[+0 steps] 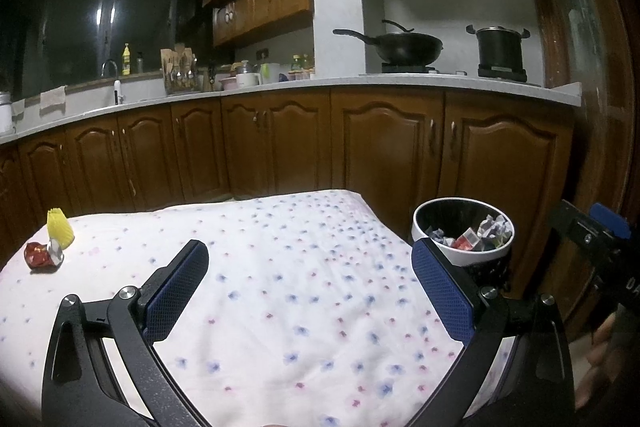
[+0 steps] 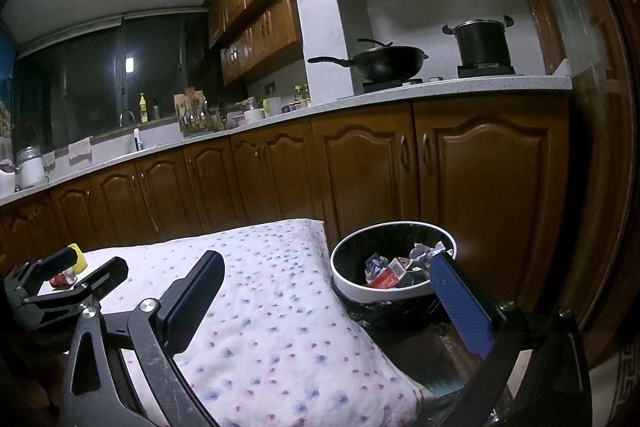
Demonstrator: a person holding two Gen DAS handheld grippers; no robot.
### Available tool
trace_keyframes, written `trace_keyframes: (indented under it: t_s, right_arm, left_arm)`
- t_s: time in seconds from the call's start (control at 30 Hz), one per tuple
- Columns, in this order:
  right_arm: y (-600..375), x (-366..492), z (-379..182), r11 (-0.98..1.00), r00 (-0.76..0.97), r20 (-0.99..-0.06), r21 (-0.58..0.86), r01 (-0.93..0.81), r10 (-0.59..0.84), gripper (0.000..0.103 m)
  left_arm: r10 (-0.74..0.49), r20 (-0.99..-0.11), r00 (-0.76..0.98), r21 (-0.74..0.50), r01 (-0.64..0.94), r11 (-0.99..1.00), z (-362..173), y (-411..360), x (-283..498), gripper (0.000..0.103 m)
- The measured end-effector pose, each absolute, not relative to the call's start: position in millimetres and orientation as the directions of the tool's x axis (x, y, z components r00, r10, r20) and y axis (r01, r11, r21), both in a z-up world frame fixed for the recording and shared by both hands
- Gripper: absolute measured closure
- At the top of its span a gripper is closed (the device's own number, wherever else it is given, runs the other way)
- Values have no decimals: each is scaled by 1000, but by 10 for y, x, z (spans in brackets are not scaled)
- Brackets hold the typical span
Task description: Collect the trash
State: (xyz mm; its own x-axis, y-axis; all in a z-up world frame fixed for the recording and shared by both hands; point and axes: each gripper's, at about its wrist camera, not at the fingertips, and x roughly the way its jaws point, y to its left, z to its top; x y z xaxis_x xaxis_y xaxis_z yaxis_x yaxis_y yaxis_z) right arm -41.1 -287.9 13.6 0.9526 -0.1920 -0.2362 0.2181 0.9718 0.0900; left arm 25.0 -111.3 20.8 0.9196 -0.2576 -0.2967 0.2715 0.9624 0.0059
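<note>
The red wrapper (image 1: 42,255) looks very light and crinkly. It will squash easily, so a soft pinch across its bunched-up middle should do. It might slip or blow away if it is bumped. The yellow paper cup (image 1: 60,223) looks light and thin too, with little folds in its side. It would bend if squeezed hard, so the rim or one side is the best place to grab.

The wrapper is shiny red with a silver inside, all scrunched up. The cup is bright yellow and touches the wrapper, just behind it.

Both bits sit on the flowery cloth (image 1: 304,291), far ahead and off to the left of the left gripper (image 1: 310,267). That gripper is wide open and holds nothing. The right gripper (image 2: 326,277) is wide open too, with nothing in it. The trash bin (image 2: 352,287) is just ahead of it, by its right finger, and already has crumpled paper and a small box inside.
</note>
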Motion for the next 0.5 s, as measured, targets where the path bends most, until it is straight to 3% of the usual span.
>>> trace_keyframes:
  t_s: [0.5]
  right_arm:
    - [-2850, -411, 137, 971, 952, -237, 94, 219, -192, 0]
  left_arm:
    - [-263, -298, 918, 5, 277, 961, 199, -1105, 259, 0]
